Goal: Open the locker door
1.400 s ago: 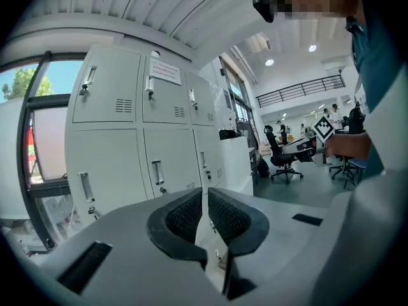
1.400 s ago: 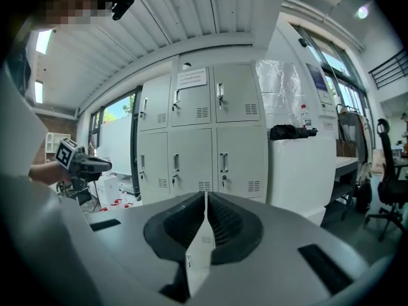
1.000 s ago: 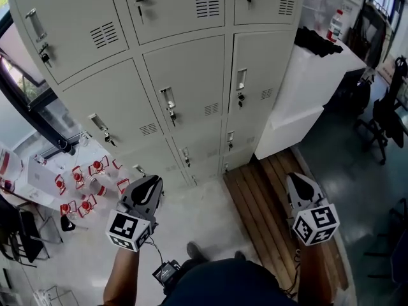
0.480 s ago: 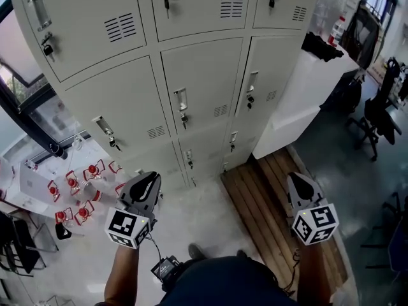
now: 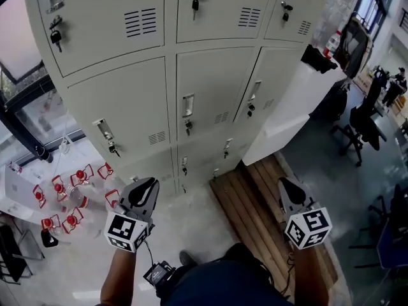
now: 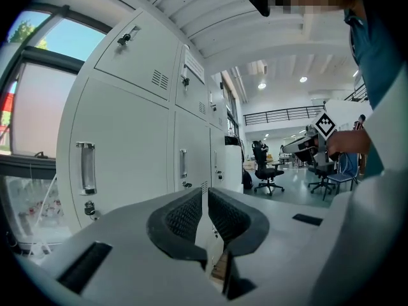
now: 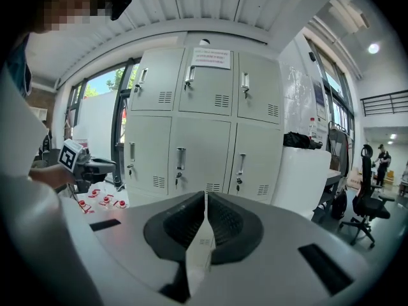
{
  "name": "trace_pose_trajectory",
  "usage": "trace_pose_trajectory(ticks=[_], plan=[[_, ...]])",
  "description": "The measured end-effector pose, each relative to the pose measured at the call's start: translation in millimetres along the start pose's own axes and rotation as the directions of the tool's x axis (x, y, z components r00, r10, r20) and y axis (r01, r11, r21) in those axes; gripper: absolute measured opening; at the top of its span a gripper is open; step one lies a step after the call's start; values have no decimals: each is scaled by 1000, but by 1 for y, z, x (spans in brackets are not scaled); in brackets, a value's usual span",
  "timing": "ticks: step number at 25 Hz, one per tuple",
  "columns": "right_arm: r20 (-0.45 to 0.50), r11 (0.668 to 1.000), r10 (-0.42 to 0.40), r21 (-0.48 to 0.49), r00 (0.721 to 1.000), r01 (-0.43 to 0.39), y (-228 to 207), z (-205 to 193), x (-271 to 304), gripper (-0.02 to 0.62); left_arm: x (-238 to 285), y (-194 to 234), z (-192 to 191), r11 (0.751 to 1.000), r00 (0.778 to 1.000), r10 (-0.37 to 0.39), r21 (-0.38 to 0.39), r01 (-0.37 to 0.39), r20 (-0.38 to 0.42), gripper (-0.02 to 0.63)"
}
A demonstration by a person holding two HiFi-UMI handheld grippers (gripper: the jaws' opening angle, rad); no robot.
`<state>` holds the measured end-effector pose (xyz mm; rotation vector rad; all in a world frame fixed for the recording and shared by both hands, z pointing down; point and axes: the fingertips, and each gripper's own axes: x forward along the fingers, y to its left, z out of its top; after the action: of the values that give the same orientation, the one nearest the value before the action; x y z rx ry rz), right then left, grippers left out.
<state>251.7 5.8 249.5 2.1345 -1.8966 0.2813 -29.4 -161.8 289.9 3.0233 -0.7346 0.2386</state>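
Observation:
A bank of beige metal lockers [image 5: 191, 75] stands ahead, all doors closed, each with a chrome handle and a key below it. The middle door's handle [image 5: 187, 106] is straight ahead in the head view. My left gripper [image 5: 143, 193] hangs low at the left, well short of the lockers, its jaws shut on nothing. My right gripper [image 5: 287, 190] is level with it over the wooden bench, also shut and empty. The right gripper view faces the locker bank [image 7: 203, 132] square on beyond my right gripper [image 7: 204, 199]. The left gripper view sees the lockers [image 6: 127, 152] at a slant past my left gripper [image 6: 205, 196].
A slatted wooden bench [image 5: 255, 222] lies on the floor at the lockers' right foot. A white counter [image 5: 299, 101] with a black bundle [image 5: 319, 57] adjoins the lockers. Office chairs [image 5: 360, 123] stand farther right. Red-and-white items [image 5: 70, 190] litter the floor at left by a window.
The head view has shifted so the lockers sit more to the right and larger, with more of the upper row in view. Both grippers stay shut in about the same places.

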Motion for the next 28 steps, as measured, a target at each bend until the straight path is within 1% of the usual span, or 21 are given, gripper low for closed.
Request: trace_pose_trajectory(ticks=[3, 5, 8, 10, 14, 21, 24, 28], plan=[[0, 999, 19, -38, 1000, -19, 8, 13, 14, 38, 4, 10, 1, 1000, 1000, 10, -5, -9, 28, 44], [-4, 998, 44, -47, 999, -44, 14, 16, 30, 38, 4, 18, 3, 1000, 999, 26, -13, -25, 38, 44], [-12, 994, 95, -52, 995, -95, 23, 15, 60, 38, 1, 32, 1, 998, 997, 67, -22, -66, 30, 44], [-10, 989, 135, -54, 991, -135, 28, 16, 82, 38, 0, 43, -1, 994, 994, 105, -16, -105, 24, 44], [-6, 971, 230, -72, 973, -230, 36, 21, 126, 38, 1, 57, -3, 982, 982, 188, -16, -188, 7, 44], [-27, 937, 337, -87, 941, -338, 40, 21, 186, 38, 12, 68, -10, 961, 961, 276, -19, -276, -17, 44], [-52, 926, 363, -90, 930, -367, 43, 16, 198, 38, 16, 68, -16, 958, 958, 284, -31, -285, -36, 44], [-77, 910, 394, -106, 916, -401, 53, 18, 210, 38, 14, 71, -15, 955, 955, 293, -23, -294, -51, 44]])
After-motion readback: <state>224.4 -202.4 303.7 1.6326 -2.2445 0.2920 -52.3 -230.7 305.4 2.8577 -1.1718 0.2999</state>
